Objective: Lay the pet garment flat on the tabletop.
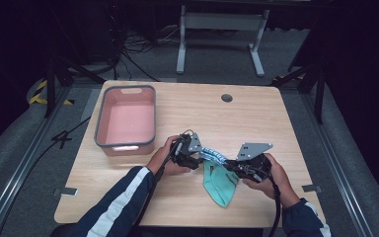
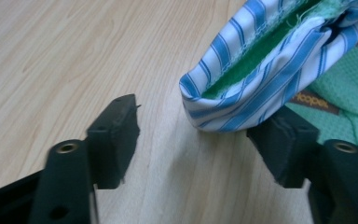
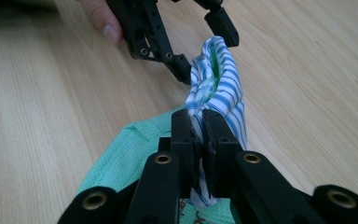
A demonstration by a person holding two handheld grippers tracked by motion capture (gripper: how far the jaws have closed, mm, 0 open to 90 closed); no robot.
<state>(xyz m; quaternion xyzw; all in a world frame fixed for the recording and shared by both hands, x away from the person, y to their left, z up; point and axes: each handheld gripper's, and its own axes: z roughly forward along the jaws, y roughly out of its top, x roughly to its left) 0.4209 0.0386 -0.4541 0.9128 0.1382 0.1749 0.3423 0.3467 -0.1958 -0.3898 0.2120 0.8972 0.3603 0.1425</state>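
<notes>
- The right tongs point(image 3: 199, 135) are clenched on the blue-and-white striped band point(image 3: 216, 86) of a green garment point(image 1: 218, 183), jaws pressed together with the cloth pinched between them.
- The left tongs point(image 2: 200, 135) stand released, jaws wide apart. The free end of the striped band lies between them, resting against the right-hand jaw, not gripped.
- The band runs taut-looking from the right tongs toward the left tongs, raised a little above the desk point(image 1: 256, 123). The green knit body hangs down from it and lies on the desk near the person's edge, between the two hands.
- I judge the garment light, soft and limp: it will sag and fold wherever it is not held. The band is doubled and stitched, so it is the firmer place to grip; the folded end offers a thick, non-slippery bite.
- A pink bin point(image 1: 126, 121) with a grey rim sits well apart at the desk's left, empty.
</notes>
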